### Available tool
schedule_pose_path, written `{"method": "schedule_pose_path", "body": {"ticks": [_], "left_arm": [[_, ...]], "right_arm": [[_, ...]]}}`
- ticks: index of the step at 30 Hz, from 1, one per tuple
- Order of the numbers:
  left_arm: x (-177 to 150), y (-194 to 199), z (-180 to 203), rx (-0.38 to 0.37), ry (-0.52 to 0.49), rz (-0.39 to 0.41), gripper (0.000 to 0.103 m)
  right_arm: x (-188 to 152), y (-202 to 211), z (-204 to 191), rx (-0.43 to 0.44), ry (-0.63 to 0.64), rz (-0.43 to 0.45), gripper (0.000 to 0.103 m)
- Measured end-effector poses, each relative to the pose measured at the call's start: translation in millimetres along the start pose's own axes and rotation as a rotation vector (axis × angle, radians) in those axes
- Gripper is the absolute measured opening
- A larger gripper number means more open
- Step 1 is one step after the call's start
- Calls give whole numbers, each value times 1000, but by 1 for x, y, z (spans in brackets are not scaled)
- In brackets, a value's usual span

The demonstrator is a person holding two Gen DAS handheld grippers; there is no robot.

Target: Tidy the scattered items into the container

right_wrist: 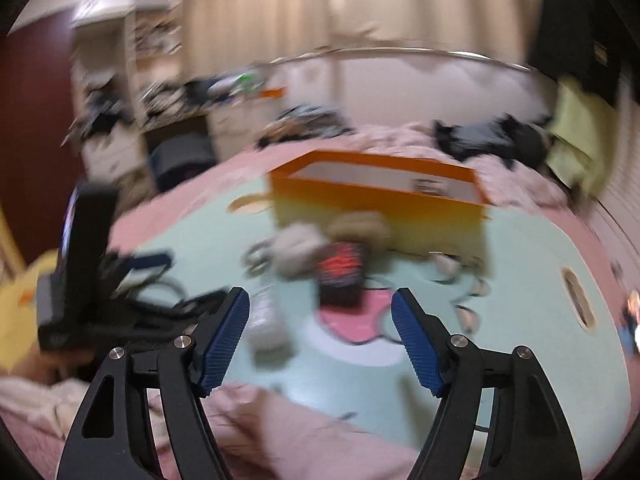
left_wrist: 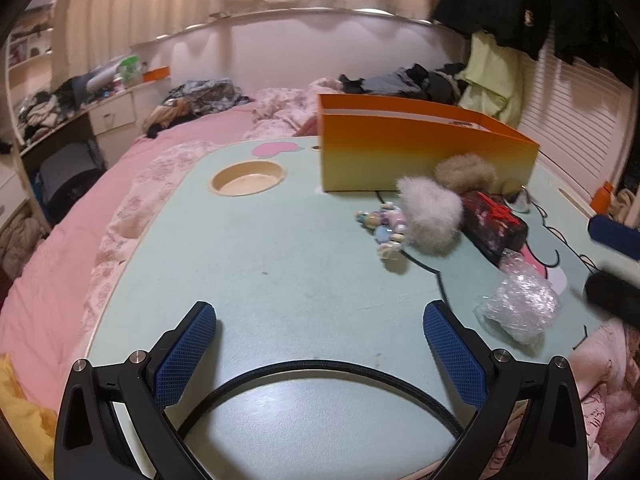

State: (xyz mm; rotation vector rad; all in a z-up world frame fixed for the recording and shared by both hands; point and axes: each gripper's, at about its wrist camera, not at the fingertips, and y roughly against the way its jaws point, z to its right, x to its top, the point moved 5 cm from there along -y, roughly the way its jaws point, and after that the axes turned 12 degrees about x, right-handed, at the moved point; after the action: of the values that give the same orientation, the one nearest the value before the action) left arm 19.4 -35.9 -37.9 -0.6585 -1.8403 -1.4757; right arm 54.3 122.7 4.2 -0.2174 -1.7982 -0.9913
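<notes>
With both the left gripper (left_wrist: 320, 344) and right gripper (right_wrist: 320, 340) standing apart and empty, the right should settle over the crinkled clear plastic wad (left_wrist: 520, 306) before closing, then carry it far to the orange-and-yellow cardboard box (left_wrist: 420, 152).

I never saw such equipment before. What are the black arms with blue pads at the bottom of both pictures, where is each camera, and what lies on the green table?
The black arms are two hand-held grippers; a person carries one in each hand. Each picture comes from a camera on one gripper, looking forward along its fingers. The left gripper and the right gripper are both open and hold nothing. The right view is blurred.

On the pale green table stands an orange box, the container. Before it lie two fluffy pompoms, one pale and one brown, a small colourful toy, a dark red packet and crumpled clear plastic.
</notes>
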Motion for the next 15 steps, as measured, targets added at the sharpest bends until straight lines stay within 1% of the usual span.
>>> {"method": "schedule_pose_path", "body": {"ticks": [3, 5, 6, 7, 8, 9, 11, 13, 15], "left_arm": [[-1, 0, -3, -4, 7, 2, 103], [-1, 0, -3, -3, 9, 4, 103], [-1, 0, -3, -3, 11, 5, 103], [-1, 1, -4, -3, 16, 6, 103], [-1, 2, -5, -2, 22, 9, 103], [0, 3, -6, -2, 29, 15, 103], [2, 8, -8, -13, 37, 35, 101], [7, 12, -5, -44, 29, 51, 96], [12, 14, 3, -91, 8, 47, 85]], "right_arm": [[4, -15, -15, 33, 72, -48, 74], [5, -24, -18, 68, 86, -75, 71], [4, -33, -17, 77, 80, -110, 61], [1, -42, -14, 74, 71, -143, 44], [-4, -55, -10, 73, 49, -200, 35], [-7, -62, -7, 82, 29, -224, 31], [-9, -60, -2, 99, -1, -208, 30], [-8, -52, 3, 91, -20, -160, 29], [-7, -42, 8, 90, -44, -107, 29]]}}
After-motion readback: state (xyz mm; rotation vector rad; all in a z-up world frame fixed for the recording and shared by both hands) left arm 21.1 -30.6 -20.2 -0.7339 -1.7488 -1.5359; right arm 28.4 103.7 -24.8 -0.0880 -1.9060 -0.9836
